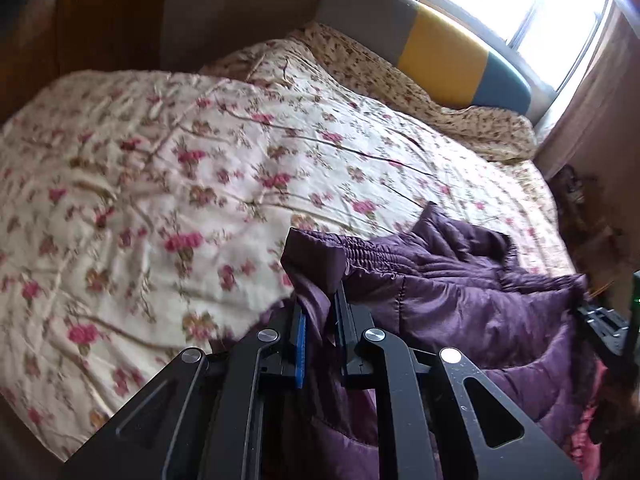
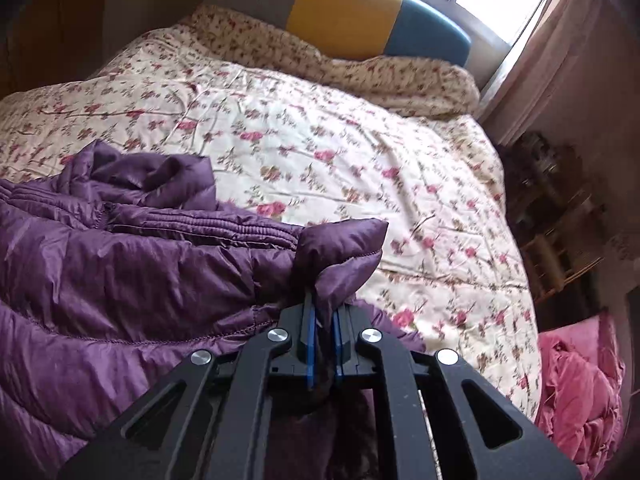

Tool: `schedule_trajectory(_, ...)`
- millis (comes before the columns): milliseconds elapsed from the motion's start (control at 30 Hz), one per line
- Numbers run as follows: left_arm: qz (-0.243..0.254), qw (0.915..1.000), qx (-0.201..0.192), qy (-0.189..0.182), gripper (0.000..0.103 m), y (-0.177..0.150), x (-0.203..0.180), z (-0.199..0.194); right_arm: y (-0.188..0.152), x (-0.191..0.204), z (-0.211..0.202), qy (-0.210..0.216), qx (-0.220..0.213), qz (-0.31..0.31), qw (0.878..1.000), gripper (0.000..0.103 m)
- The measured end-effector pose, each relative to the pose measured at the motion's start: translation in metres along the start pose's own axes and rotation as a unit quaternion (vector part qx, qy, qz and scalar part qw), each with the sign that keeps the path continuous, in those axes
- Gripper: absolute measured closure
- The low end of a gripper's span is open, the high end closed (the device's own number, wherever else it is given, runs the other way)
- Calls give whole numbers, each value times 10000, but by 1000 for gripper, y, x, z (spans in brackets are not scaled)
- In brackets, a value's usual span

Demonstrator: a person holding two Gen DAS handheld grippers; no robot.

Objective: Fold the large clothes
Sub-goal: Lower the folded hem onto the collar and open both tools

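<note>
A large purple quilted jacket lies crumpled on the near part of a bed with a floral cover. My left gripper is shut on a bunched corner of the jacket at its left end. My right gripper is shut on another bunched corner of the jacket at its right end, and the fabric puffs out above the fingers. The jacket's body spreads between the two grippers. The right gripper's black frame shows at the right edge of the left wrist view.
The bed cover stretches far ahead. A grey, yellow and blue headboard and a floral pillow are at the far end under a bright window. A pink garment and shelves lie right of the bed.
</note>
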State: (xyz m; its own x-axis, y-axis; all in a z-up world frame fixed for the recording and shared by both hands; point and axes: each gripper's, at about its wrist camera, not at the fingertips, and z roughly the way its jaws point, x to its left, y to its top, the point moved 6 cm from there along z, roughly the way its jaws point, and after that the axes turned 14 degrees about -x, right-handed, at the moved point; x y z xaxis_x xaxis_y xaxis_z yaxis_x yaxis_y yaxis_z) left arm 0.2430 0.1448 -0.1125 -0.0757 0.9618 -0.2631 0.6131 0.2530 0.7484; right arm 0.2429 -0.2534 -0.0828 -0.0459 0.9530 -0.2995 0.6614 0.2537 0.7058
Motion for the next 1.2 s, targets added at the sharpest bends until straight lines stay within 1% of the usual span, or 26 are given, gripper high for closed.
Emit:
schedule_trajectory(67,181,9997,-6,179,91,0,-3,7,-2,2,9,-132,-51,-50,9999,97)
schedule_trajectory(167,480,9974,26,539,91,-4,-7,23,-10,5,25,-182,16,62,9998,96)
schedule_trajectory(267,687,9948,34,756,91,-10,-9,35,-18,5,40,-211,88,151,9996,94)
schedule_trajectory(300,838,9929,-1,844,91,-12,-11,40,-21,5,44,-202,120,182,9996,92)
schedule_trajectory(433,1198,9874,-111,1026,91,-21,-16,54,-32,5,63,-129,239,425,9987,91)
schedule_trajectory(533,1225,9865,-189,1072,90,-25,-16,62,-37,8,70,-104,229,576,9980,88)
schedule_trajectory(633,1078,9883,-235,1051,89,-27,-13,68,-42,10,78,-134,138,720,9972,88)
schedule_trajectory(833,1009,9890,-271,1048,89,-27,-13,70,-40,9,75,-177,128,688,9974,88)
schedule_trajectory(867,993,9890,-271,1062,85,-27,-13,69,-40,9,74,-207,124,639,9977,88)
schedule_trajectory(933,873,9898,-286,1090,73,-24,-9,65,-39,8,72,-286,129,573,9979,86)
schedule_trajectory(967,742,9896,-335,1182,53,-21,-4,58,-37,7,69,-322,121,566,9978,82)
schedule_trajectory(1000,587,9907,-429,1153,40,-17,0,51,-35,5,65,-362,102,558,9977,73)
schedule_trajectory(1033,494,9914,-510,1097,39,-15,1,45,-33,3,61,-377,62,574,9976,69)
schedule_trajectory(1067,464,9912,-592,1088,39,-13,1,37,-31,1,56,-368,14,619,9974,60)
schedule_trajectory(1100,507,9902,-732,1073,38,-9,-2,27,-30,-1,53,-367,-14,641,9973,57)
schedule_trajectory(1200,554,9889,-1019,934,39,-5,-15,3,-21,0,35,-348,-203,638,9971,56)
